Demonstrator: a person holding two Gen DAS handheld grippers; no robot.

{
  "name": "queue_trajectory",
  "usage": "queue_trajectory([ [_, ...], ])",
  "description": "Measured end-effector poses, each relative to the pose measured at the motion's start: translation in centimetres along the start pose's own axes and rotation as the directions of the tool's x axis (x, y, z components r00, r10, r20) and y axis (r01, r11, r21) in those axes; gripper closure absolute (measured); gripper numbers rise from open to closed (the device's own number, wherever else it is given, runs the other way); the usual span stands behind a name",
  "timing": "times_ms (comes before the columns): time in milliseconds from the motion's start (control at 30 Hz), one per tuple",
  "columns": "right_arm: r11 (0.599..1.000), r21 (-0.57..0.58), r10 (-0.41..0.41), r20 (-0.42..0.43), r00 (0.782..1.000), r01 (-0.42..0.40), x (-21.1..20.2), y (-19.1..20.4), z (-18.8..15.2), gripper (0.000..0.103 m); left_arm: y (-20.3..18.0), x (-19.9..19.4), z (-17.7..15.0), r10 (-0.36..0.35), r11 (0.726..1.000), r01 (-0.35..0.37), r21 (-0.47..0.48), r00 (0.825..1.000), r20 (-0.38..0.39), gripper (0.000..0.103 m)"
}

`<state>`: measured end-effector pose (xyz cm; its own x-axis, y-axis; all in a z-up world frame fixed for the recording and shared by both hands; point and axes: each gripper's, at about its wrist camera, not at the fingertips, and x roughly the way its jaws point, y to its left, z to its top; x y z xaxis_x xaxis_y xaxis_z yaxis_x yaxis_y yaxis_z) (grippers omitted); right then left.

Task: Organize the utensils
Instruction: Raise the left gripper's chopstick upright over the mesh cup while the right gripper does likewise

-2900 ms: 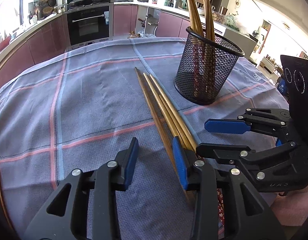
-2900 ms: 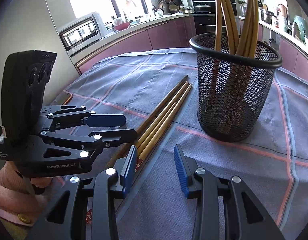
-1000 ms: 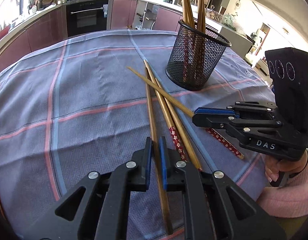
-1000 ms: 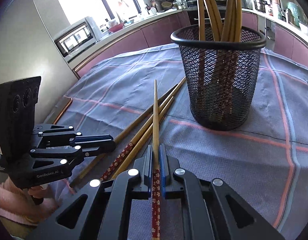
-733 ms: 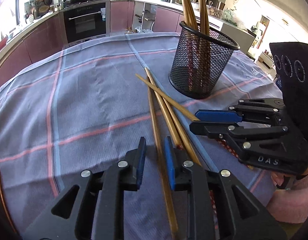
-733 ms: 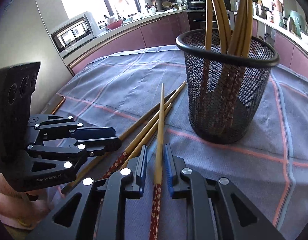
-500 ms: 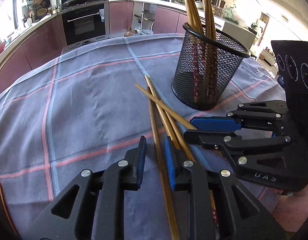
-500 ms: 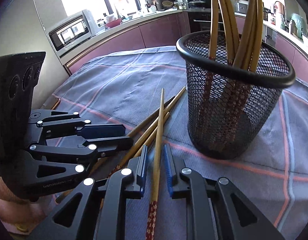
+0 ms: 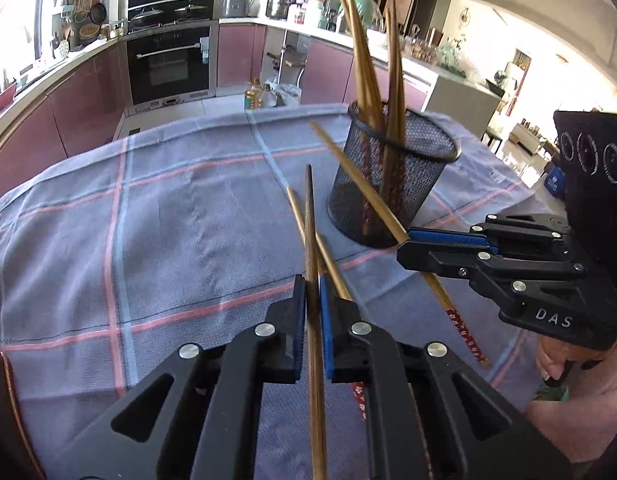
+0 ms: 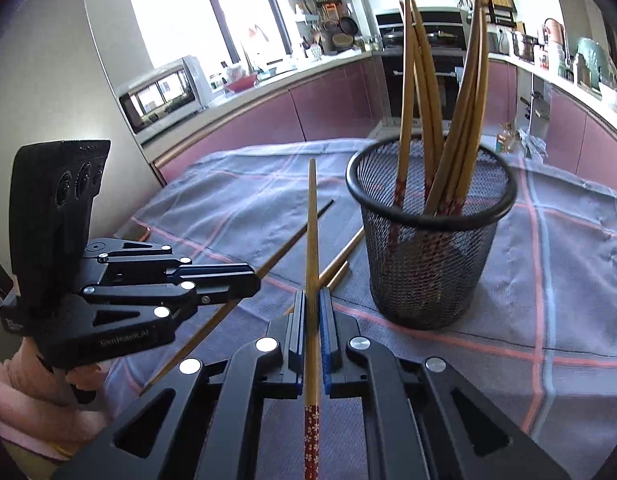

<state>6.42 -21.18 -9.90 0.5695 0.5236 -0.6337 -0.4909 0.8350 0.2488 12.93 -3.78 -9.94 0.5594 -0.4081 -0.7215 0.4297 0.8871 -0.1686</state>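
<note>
Left wrist view, left tongs (image 9: 312, 300) clenched on a dark brown wooden chopstick (image 9: 309, 216) raised off the blue checked tablecloth (image 9: 168, 220), right tongs (image 10: 312, 312) gripping a lighter red-handled chopstick (image 10: 311, 240), black mesh holder (image 10: 428, 248) of chopsticks beside, two more lying on the table.

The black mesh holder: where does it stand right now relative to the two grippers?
The mesh holder stands upright on the checked cloth, ahead of both grippers: right of centre in each wrist view, just beyond the chopstick clamped in the right gripper.
</note>
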Motion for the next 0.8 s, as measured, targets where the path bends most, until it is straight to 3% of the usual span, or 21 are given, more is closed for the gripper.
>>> queue_trajectory([
  [433, 1.000, 0.029, 0.003, 0.151, 0.989, -0.007, -5.4, -1.2, 1.0, 0.097, -0.6, -6.9, 1.7, -0.099, 0.995, 0.099, 0.012, 0.984, 0.145, 0.096],
  [800, 1.000, 0.020, 0.001, 0.208, 0.978, -0.005, -7.3, -1.6, 2.0, 0.097, -0.9, -10.2, 2.8, -0.131, 0.991, 0.131, 0.018, 0.966, 0.224, 0.096],
])
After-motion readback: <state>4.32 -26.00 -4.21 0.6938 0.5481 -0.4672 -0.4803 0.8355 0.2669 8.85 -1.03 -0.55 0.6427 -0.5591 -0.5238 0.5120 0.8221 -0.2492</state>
